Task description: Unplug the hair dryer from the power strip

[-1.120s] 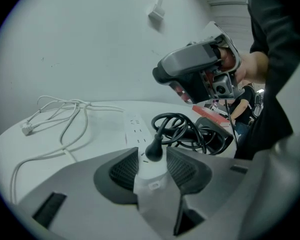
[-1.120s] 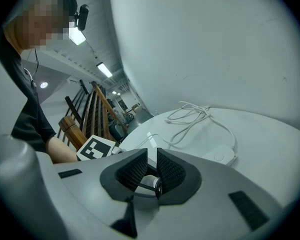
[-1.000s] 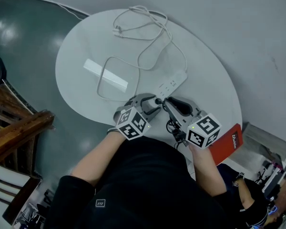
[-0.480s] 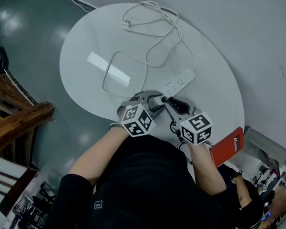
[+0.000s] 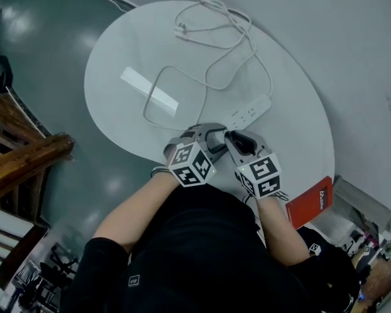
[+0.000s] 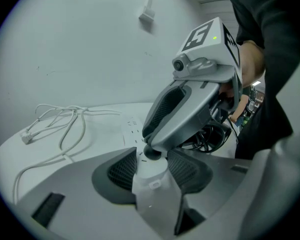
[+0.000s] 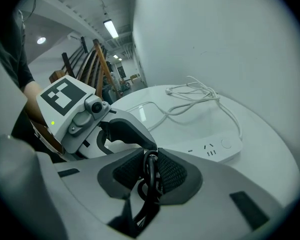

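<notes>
A white power strip (image 5: 253, 111) lies on the round white table (image 5: 117, 64). Its near end (image 6: 149, 178) sits between the pads of my left gripper (image 6: 151, 171), which press on it while the jaws are opening. My right gripper (image 7: 151, 170) is shut on the hair dryer's black cord (image 7: 151, 181), right over that end of the strip. In the left gripper view a black plug (image 6: 151, 153) shows at the right gripper's tips, against the strip's top. More black cord (image 6: 210, 134) is coiled behind. The dryer body is hidden.
The strip's white cable (image 5: 212, 25) loops across the far half of the table. A flat white bar (image 5: 150, 91) lies at the left. A red box (image 5: 311, 201) rests near the table's right front edge. Wooden furniture (image 5: 23, 168) stands on the floor at left.
My right gripper has sunk and rolled, and its marker cube now sits closer to the left one. The left gripper has stayed on the strip's end.
</notes>
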Demonstrator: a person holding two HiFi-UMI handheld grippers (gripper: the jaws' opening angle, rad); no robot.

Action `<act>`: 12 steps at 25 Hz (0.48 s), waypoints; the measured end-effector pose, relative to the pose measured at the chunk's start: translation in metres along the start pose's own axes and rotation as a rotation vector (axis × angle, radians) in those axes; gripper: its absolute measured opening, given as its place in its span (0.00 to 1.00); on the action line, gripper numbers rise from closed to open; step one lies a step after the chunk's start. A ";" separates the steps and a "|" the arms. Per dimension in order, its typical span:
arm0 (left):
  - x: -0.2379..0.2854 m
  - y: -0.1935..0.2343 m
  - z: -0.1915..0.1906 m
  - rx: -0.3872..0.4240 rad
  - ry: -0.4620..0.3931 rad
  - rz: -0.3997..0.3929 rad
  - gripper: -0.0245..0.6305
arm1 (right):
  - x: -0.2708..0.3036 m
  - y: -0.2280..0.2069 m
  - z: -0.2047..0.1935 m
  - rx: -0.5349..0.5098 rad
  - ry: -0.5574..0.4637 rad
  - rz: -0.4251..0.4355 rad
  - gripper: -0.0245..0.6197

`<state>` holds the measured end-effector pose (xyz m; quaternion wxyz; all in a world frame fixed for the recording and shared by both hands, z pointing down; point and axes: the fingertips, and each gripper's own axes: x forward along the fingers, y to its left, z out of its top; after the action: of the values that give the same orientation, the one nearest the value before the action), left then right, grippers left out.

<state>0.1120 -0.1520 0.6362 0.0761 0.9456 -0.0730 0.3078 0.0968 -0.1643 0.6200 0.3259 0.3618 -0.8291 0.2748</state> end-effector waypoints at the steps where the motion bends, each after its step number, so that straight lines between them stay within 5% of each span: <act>1: 0.000 0.000 0.000 0.006 0.000 0.003 0.32 | 0.001 0.001 0.000 -0.021 0.002 -0.008 0.19; 6: 0.001 0.002 -0.001 -0.003 0.004 0.024 0.32 | -0.001 0.001 0.000 -0.083 0.000 -0.052 0.15; 12: -0.002 0.004 -0.004 -0.008 0.013 0.054 0.28 | -0.005 0.004 0.004 0.003 -0.015 -0.025 0.14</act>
<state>0.1077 -0.1549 0.6386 0.0723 0.9409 -0.0991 0.3156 0.0951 -0.1628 0.6134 0.3224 0.3750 -0.8264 0.2693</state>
